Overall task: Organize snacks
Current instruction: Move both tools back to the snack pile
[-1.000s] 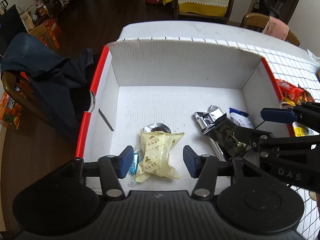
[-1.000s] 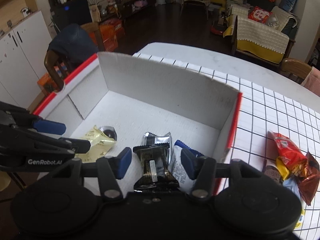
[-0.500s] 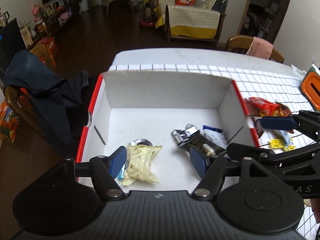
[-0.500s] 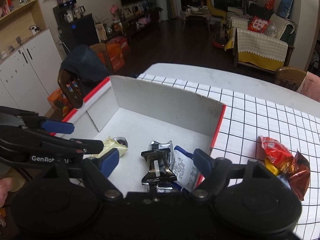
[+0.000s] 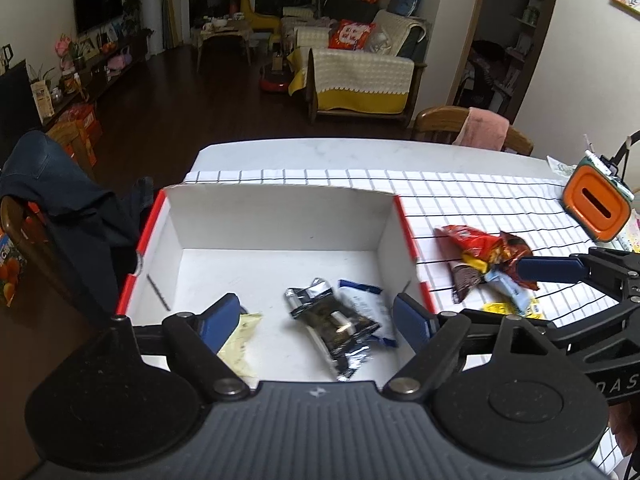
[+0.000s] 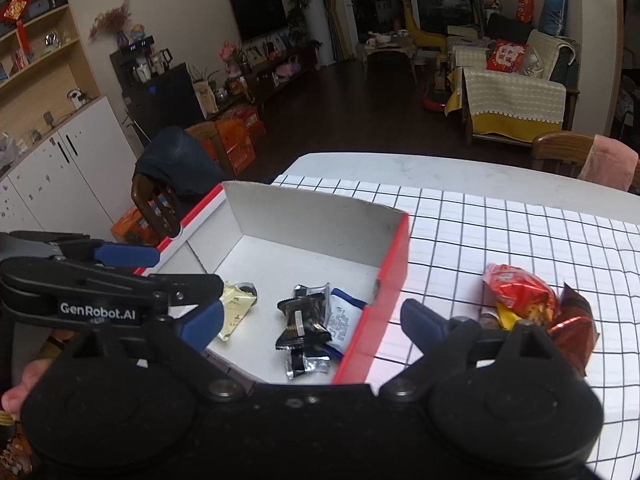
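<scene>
The left hand-held gripper (image 5: 316, 322) hangs over the box (image 5: 276, 216), jaws opening and empty. On the box floor lie a yellow packet (image 5: 240, 340), then a black packet (image 5: 340, 328), then a white packet (image 5: 366, 300). The right hand-held gripper (image 6: 312, 322) is empty too, jaws opening wide. More snacks (image 6: 524, 300) lie right of the box on the checked surface (image 6: 500, 228).
</scene>
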Demonstrator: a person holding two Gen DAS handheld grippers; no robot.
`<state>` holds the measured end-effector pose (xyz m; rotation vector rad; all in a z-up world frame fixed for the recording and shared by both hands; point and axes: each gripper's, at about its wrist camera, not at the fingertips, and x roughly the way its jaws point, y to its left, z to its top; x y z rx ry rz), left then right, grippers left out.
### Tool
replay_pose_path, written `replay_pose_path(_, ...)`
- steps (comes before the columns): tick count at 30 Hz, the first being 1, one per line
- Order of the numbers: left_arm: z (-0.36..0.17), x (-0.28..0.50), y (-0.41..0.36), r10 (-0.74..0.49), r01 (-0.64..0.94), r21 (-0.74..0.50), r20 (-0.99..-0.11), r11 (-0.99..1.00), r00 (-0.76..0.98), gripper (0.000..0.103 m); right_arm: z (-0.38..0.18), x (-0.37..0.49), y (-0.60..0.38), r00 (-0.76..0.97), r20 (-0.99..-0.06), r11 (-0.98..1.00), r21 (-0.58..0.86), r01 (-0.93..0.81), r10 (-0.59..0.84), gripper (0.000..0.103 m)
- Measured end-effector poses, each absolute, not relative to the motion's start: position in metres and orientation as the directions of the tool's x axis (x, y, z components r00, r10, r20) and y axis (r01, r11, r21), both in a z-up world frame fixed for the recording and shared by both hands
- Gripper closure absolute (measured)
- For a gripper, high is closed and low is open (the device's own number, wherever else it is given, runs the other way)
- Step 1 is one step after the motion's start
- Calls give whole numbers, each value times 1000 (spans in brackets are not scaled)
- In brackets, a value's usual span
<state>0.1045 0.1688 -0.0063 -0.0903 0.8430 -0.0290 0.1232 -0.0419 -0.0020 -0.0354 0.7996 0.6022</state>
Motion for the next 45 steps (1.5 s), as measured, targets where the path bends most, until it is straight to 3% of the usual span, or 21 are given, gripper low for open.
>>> replay_pose_path(5,-3,102,147,-70,2,-94,-728,996,682,19,1,120,-68,556,-663,837,210,-505,502,0)
replay_pose_path(15,-11,98,96,-64,16,-76,-698,997,713,13,-7,113,-126,561,-676,852,200,-484,477,0)
replay_pose_path(35,-65,122,-17,-107,134,-28,-772,991,626,13,-54,146,-250,554,-751,905,134,-404,358,0)
replay_pose_path(45,-81,154,-38,-84,104,-26,-786,994,613,13,-76,199,-264,553,-771,909,78,-409,315,1)
